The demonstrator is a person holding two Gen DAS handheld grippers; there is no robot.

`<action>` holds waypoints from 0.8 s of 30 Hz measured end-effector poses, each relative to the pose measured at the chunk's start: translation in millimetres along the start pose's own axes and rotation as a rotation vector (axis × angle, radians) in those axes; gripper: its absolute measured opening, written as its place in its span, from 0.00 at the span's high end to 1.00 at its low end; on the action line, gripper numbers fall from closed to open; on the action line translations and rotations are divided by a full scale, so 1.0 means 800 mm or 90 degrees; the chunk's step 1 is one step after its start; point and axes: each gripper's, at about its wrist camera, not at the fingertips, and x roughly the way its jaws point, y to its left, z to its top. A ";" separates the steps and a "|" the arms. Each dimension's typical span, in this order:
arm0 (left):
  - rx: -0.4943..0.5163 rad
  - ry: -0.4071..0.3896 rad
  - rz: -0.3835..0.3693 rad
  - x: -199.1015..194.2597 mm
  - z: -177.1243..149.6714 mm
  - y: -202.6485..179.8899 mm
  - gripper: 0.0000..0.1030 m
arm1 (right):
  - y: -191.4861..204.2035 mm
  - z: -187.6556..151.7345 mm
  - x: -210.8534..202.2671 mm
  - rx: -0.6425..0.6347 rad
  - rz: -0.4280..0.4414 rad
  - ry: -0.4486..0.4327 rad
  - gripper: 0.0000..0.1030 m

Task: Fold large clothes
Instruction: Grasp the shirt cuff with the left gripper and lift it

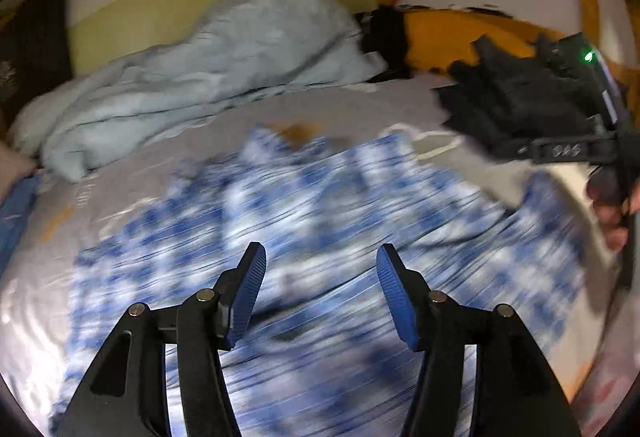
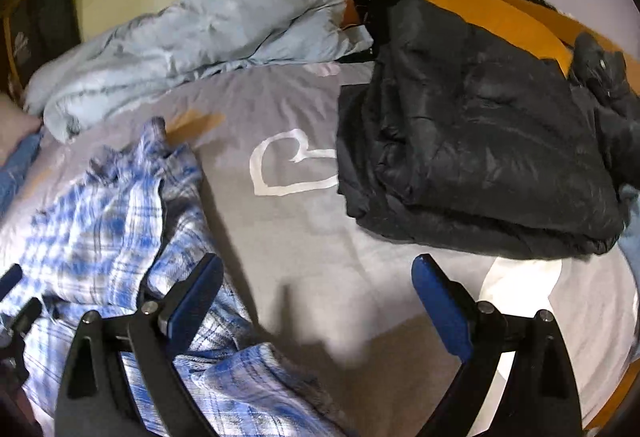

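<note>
- Blue-and-white plaid shirt (image 2: 120,221) lies crumpled on the grey bedsheet (image 2: 288,237), left half of the right wrist view; not flat, no clean fold visible.
- In the left wrist view the same shirt (image 1: 304,229) fills the centre and bottom, heavily motion-blurred, so its layout can't be read there.
- Left gripper (image 1: 320,289): jaws apart, nothing between the blue pads, shirt below them.
- Right gripper (image 2: 316,301): jaws wide apart over bare sheet, empty; left finger overlaps the shirt's edge in frame, contact unclear.
- The right gripper's body (image 1: 560,149) shows at the right edge of the left wrist view, with the person's fingers (image 1: 608,209) on its handle.
- Dark puffer jacket (image 2: 480,157), upper right of the right wrist view, looks already folded into a compact stack.
- Light blue duvet (image 2: 192,37) bunched at upper left, white heart print (image 2: 280,165) on the sheet mid-frame.
- Judgement: jacket done, shirt barely started; it needs spreading, then folding.
</note>
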 end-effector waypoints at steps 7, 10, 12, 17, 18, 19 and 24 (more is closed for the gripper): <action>-0.104 0.094 -0.147 0.078 0.041 -0.039 0.45 | -0.010 0.003 0.000 0.024 0.005 0.008 0.08; -0.042 0.177 -0.066 0.110 0.042 -0.071 0.45 | -0.015 0.006 0.002 0.036 0.007 0.007 0.08; -0.029 0.219 -0.023 0.129 0.036 -0.079 0.57 | -0.020 0.007 0.002 0.043 0.019 0.013 0.08; -0.079 0.105 -0.014 0.070 0.038 -0.051 0.86 | -0.024 0.007 0.008 0.041 0.020 0.026 0.08; -0.074 0.077 0.003 0.054 0.041 -0.044 0.89 | -0.023 0.006 0.009 0.041 0.020 0.026 0.08; -0.070 0.057 0.031 0.039 0.043 -0.038 0.91 | -0.023 0.006 0.009 0.041 0.021 0.028 0.08; -0.143 0.006 0.195 -0.022 0.039 0.034 0.92 | -0.016 0.002 0.008 0.025 0.020 0.030 0.08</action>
